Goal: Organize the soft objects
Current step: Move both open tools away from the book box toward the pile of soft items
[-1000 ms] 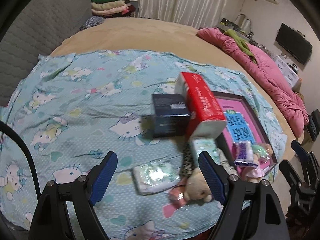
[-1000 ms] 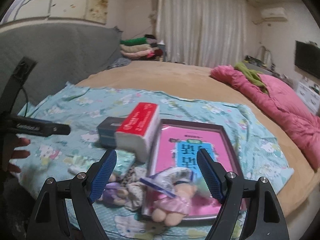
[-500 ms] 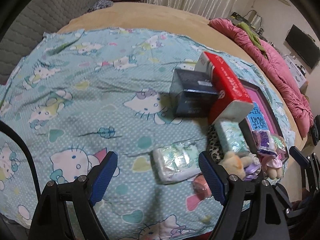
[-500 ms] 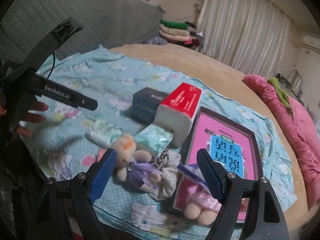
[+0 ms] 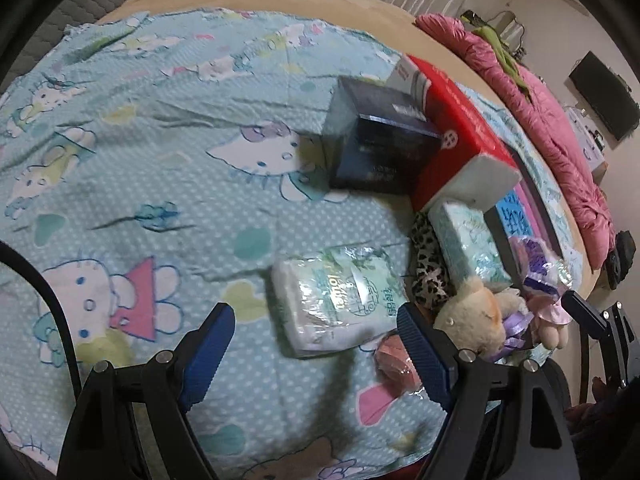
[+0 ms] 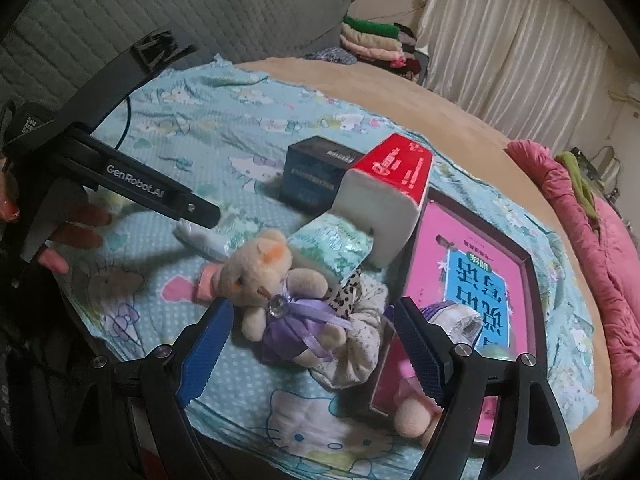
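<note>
blue fingers [image 5: 208,354] spread, cartoon-cat sheet [image 5: 160,168], tan bed [image 6: 400,92], curtains [image 6: 500,28]

dark box [image 5: 380,148] | framed pink picture [image 6: 476,276] | pink quilt [image 5: 560,136] | curtains [image 6: 500,48]

"GenRobot.AI" on the left hand-held gripper [image 6: 188,216] (white lettering, black arm)

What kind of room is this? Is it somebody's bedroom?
Most likely a bedroom. The things lie on a big bed with a cartoon-cat sheet, a pink quilt is bunched along its far edge, folded clothes are stacked by the curtains, and a padded headboard stands behind.
</note>
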